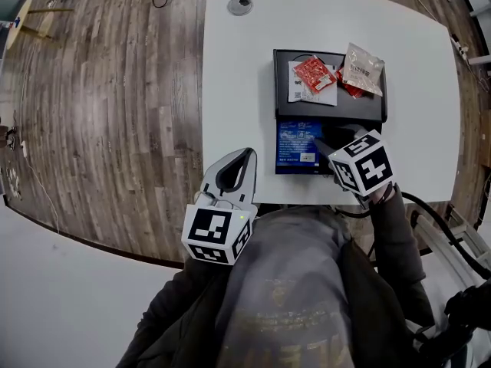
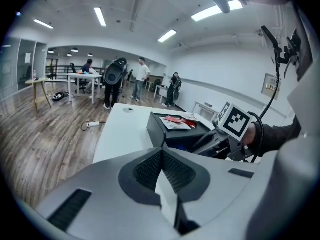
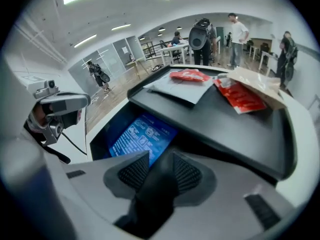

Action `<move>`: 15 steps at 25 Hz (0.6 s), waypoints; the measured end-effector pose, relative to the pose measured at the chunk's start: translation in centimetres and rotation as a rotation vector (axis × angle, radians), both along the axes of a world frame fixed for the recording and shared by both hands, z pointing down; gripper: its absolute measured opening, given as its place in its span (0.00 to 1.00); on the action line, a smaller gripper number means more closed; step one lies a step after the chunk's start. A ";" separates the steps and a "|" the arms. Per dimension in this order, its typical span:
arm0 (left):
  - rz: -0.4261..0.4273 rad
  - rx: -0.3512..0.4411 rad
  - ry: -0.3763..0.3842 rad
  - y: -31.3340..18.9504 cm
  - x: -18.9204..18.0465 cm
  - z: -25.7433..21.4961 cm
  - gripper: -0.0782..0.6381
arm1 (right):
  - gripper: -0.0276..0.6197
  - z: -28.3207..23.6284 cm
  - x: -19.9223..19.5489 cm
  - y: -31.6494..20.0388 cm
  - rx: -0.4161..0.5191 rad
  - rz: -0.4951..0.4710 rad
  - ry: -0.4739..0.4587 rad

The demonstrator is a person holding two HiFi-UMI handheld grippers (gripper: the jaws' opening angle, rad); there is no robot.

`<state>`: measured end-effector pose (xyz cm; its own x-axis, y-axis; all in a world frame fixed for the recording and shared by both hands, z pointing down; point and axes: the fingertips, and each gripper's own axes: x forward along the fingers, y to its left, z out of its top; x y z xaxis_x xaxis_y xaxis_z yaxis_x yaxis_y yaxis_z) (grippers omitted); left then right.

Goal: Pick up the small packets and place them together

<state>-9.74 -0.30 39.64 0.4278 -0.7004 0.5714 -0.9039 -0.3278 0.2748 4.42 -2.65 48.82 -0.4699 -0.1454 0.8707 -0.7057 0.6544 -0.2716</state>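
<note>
The blue packet (image 1: 298,146) lies flat at the desk's (image 1: 245,90) near edge, under the lip of the black box (image 1: 330,112). The other packets (image 1: 314,73) sit heaped on that box's top, toward the far edge. Your right claw (image 1: 331,140) hangs just right of the blue one, pointing steeply down, jaws well apart and gripping nothing (the packet shows just ahead of them, slightly left). Your left claw (image 1: 244,156), closed and empty, sits by the near-left corner, so the right is nearer.
</note>
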 end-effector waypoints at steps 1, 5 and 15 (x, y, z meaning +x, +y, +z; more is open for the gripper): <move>-0.002 -0.003 0.000 0.0 -0.2 0.1 0.11 | 0.26 0.2 0.3 -0.2 -0.002 0.025 0.002; 0.010 -0.013 0.009 0.2 0.1 0.5 0.11 | 0.27 0.4 0.2 -0.3 -0.004 0.070 0.009; 0.024 -0.026 0.022 0.0 0.6 1.1 0.11 | 0.31 0.3 -1.7 0.1 0.010 0.046 0.004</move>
